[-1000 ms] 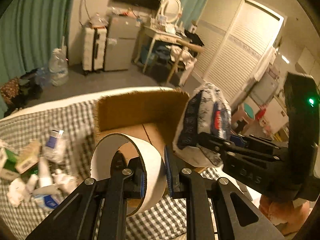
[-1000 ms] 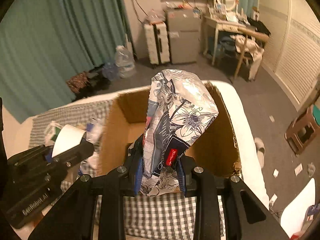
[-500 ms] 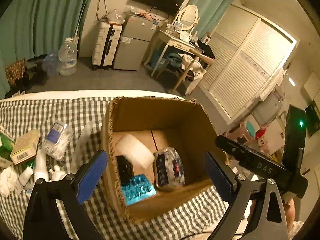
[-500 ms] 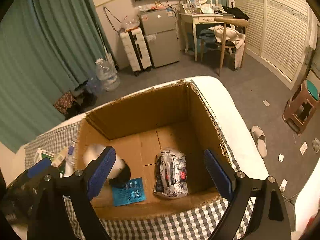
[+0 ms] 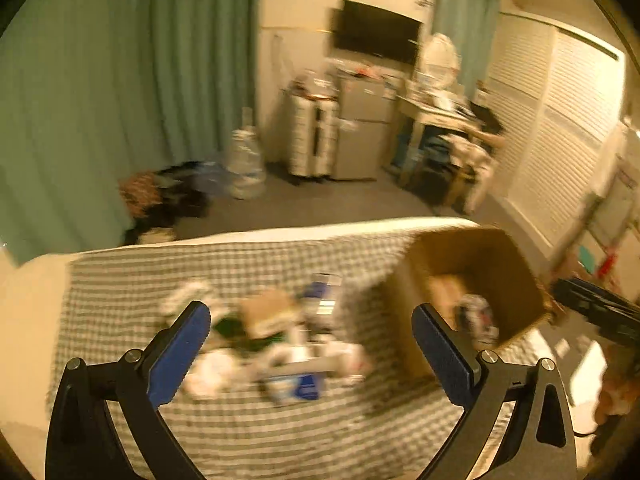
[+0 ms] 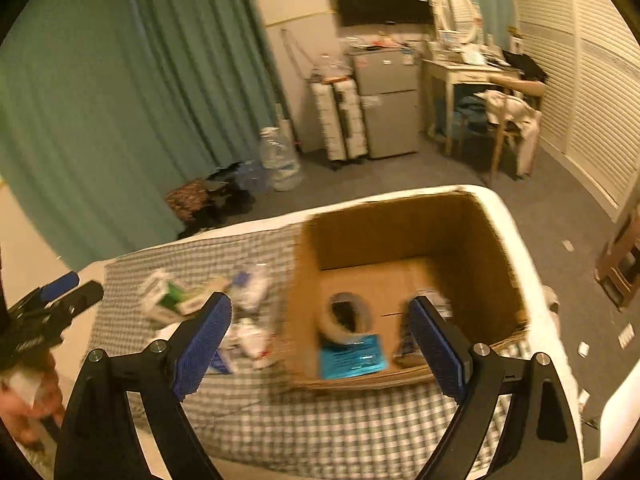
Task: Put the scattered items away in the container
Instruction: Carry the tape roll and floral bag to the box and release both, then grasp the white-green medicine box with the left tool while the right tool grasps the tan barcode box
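Both my left claw (image 5: 311,354) and right claw (image 6: 320,342) gape empty; tape roll (image 6: 349,316) sits in the box (image 6: 400,220), but a pile (image 5: 280,344) remains on the bed (image 5: 248,432).

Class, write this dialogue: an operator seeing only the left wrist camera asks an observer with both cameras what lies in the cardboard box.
Operator: My view is blurred. What is on the floor of the cardboard box?
Observer: A tape roll sits left of centre, its hole towards the right wrist camera.
Operator: Anything else near it?
Observer: A blue packet lies flat by the near wall, just in front of the roll.
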A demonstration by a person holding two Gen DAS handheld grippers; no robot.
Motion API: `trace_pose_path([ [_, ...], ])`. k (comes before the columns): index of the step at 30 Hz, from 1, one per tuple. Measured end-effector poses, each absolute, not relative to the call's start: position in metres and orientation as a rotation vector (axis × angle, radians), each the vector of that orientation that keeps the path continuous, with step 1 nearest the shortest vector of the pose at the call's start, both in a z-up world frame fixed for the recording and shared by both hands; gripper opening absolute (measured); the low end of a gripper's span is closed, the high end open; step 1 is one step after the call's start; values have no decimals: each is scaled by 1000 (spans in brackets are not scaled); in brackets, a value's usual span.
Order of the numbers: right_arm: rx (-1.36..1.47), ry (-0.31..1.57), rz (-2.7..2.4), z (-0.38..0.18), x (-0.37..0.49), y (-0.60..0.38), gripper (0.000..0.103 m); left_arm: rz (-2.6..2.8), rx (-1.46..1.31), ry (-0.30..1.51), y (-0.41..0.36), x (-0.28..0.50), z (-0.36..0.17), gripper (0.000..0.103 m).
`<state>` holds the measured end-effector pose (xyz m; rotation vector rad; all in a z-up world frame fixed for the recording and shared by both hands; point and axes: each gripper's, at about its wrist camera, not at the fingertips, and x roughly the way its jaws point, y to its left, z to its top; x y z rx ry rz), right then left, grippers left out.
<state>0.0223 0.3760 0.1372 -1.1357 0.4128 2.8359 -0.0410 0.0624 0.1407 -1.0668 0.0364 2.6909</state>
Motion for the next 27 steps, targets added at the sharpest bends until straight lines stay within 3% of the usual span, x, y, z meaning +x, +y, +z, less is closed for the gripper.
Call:
trace_pose_path([
  [5, -1152, 402, 2915, 146, 19, 322, 91, 2820, -1123, -17, -11, -36, 127, 103],
  [12, -1166, 393, 2986, 119, -3, 247, 91, 2931, -1227, -72, -77, -42, 62, 103],
  [15, -1234, 411, 3009, 88, -15, 217, 91, 2991, -1226, -113, -87, -47, 26, 103],
  [19, -1346, 319, 3025, 45, -30, 187, 91, 2944, -1311, -295, -89, -68, -18, 103],
  [22, -1344, 175, 2994, 26, -41, 180, 91, 2896, -1344, -340, -81, -87, -36, 103],
  [27, -1363, 203, 2973, -4, -68, 185, 91, 2846, -1304, -381, -61, -126, -44, 103],
])
